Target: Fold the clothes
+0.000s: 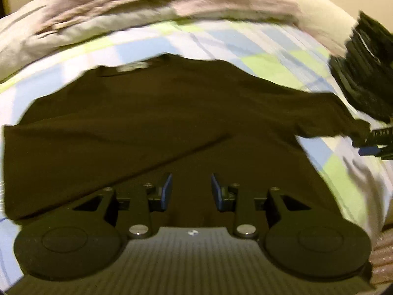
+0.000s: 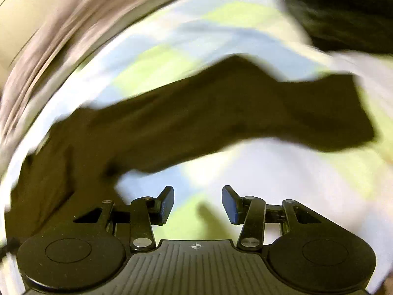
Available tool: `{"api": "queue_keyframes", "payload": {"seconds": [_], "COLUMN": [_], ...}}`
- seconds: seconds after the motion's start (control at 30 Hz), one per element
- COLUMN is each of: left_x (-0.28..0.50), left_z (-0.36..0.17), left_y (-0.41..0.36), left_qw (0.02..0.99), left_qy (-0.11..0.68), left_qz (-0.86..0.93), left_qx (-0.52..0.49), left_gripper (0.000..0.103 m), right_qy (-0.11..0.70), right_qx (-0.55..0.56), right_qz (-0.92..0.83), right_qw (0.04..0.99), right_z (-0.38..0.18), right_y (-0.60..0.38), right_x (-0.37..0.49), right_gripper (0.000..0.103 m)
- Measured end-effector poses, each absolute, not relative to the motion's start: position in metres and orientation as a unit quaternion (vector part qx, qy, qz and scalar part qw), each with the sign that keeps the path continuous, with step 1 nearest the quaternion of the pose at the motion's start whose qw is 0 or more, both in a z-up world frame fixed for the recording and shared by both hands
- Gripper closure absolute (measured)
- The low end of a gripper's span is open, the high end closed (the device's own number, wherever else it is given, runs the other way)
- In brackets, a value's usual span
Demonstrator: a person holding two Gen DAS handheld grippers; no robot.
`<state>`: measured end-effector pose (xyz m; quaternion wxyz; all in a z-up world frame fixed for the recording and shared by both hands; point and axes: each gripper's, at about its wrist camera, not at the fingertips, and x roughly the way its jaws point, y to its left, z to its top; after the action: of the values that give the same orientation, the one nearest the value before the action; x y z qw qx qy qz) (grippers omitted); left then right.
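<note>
A dark T-shirt point(image 1: 147, 113) lies spread on a checked bed sheet point(image 1: 245, 41), collar and label point(image 1: 133, 66) at the far side. One sleeve lies folded across its body, leaving a slanted edge. My left gripper point(image 1: 191, 182) hovers over the shirt's lower body, open, with nothing between the pads. The other sleeve point(image 2: 221, 113) stretches out to the right over the sheet. In the right wrist view my right gripper point(image 2: 197, 194) is open and empty above bare sheet, just short of that sleeve. It also shows in the left wrist view, right gripper point(image 1: 373, 145), at the sleeve's end.
Crumpled pinkish-grey bedding point(image 1: 147, 2) is heaped along the far side. A stack of black clothes point(image 1: 363, 81) sits at the far right, also seen blurred as the black stack point(image 2: 343, 12). The bed's edge drops off at the lower right.
</note>
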<state>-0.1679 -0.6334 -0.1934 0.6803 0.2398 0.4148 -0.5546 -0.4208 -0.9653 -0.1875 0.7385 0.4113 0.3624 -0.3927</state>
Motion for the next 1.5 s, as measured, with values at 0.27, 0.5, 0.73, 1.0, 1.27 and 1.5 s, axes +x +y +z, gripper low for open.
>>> {"api": "queue_keyframes", "payload": {"seconds": [0.27, 0.5, 0.73, 1.0, 1.27, 1.5], "left_x": [-0.252, -0.275, -0.260, -0.187, -0.080, -0.025], "left_z": [-0.198, -0.196, -0.183, -0.159, -0.151, -0.167], "left_y": [-0.691, -0.710, -0.698, -0.622, -0.485, -0.437], "left_qw": [0.624, 0.606, 0.620, 0.679, 0.739, 0.743], "left_qy": [0.407, 0.397, 0.389, 0.398, 0.435, 0.448], "left_qz": [-0.594, -0.602, -0.598, -0.552, -0.449, -0.434], "left_qx": [0.304, 0.336, 0.326, 0.277, 0.251, 0.243], "left_gripper": [0.070, 0.067, 0.067, 0.067, 0.066, 0.066], "right_qy": [0.265, 0.151, 0.197, 0.149, 0.228, 0.371], "right_qx": [0.511, 0.566, 0.507, 0.255, 0.094, 0.086], "right_qz": [-0.484, -0.468, -0.463, -0.259, 0.024, 0.053], "right_qw": [0.659, 0.662, 0.700, 0.919, 0.969, 0.923], "right_z": [-0.209, -0.221, -0.171, -0.015, -0.052, -0.133], "right_y": [-1.037, -1.061, -1.067, -0.978, -0.718, -0.638], "right_x": [-0.549, -0.593, -0.544, -0.324, -0.155, -0.158], "right_gripper": [0.031, 0.045, 0.100, 0.100, 0.085, 0.027]}}
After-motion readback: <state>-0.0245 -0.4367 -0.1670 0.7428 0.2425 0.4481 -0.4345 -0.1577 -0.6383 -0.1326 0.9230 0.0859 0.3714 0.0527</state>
